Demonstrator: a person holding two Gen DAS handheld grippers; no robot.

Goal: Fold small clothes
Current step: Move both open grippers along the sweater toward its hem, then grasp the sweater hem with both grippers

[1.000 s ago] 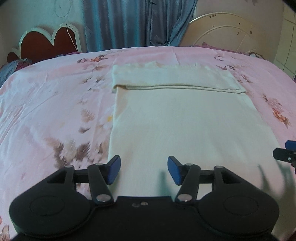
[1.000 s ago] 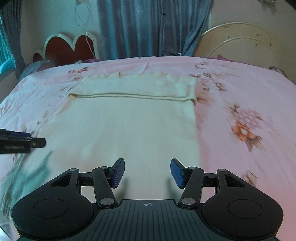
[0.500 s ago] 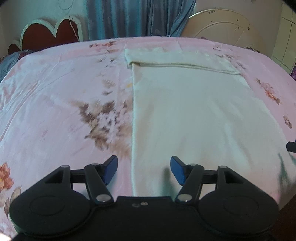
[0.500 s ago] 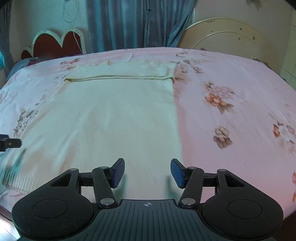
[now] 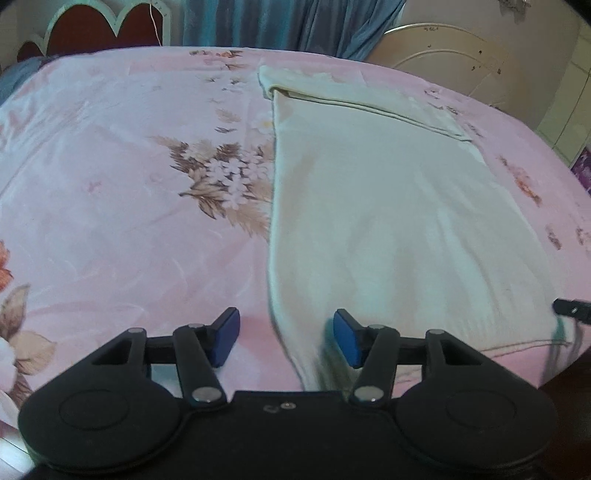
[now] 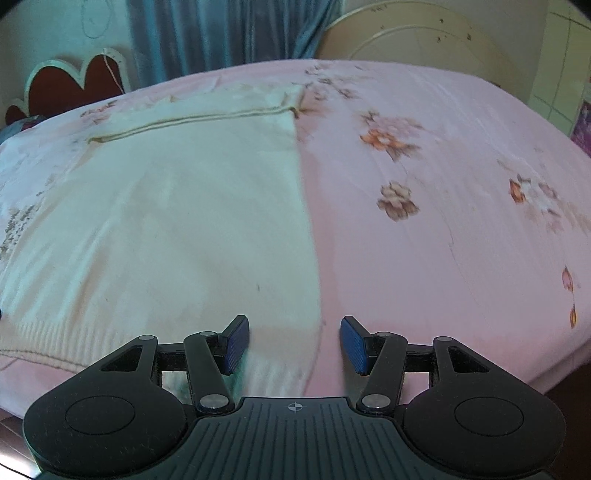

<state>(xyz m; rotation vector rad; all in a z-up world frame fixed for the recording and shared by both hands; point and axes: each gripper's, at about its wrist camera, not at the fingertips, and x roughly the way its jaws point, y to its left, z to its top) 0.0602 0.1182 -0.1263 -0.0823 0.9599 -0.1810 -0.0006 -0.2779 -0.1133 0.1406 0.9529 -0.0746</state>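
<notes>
A cream knitted garment [image 5: 388, 221] lies flat on the pink flowered bedsheet [image 5: 110, 184], its far end folded over. In the left wrist view my left gripper [image 5: 286, 338] hovers over the garment's near left corner; its jaws are closing, the cloth edge running between the blue pads, which do not press it. In the right wrist view the garment [image 6: 166, 221] fills the left half, and my right gripper [image 6: 294, 343] stands open astride its near right corner, over the ribbed hem. The right gripper's tip [image 5: 570, 310] shows at the left view's right edge.
The bed's near edge drops off just below both grippers. A red heart-shaped headboard [image 6: 74, 85], blue curtains [image 5: 288, 22] and a round cream board [image 6: 424, 33] stand beyond the far side. Bare sheet stretches to both sides of the garment.
Both grippers have drawn apart and back toward the near hem: the left one from over the cloth to its left edge, the right one to its right edge. The views have tilted a little.
</notes>
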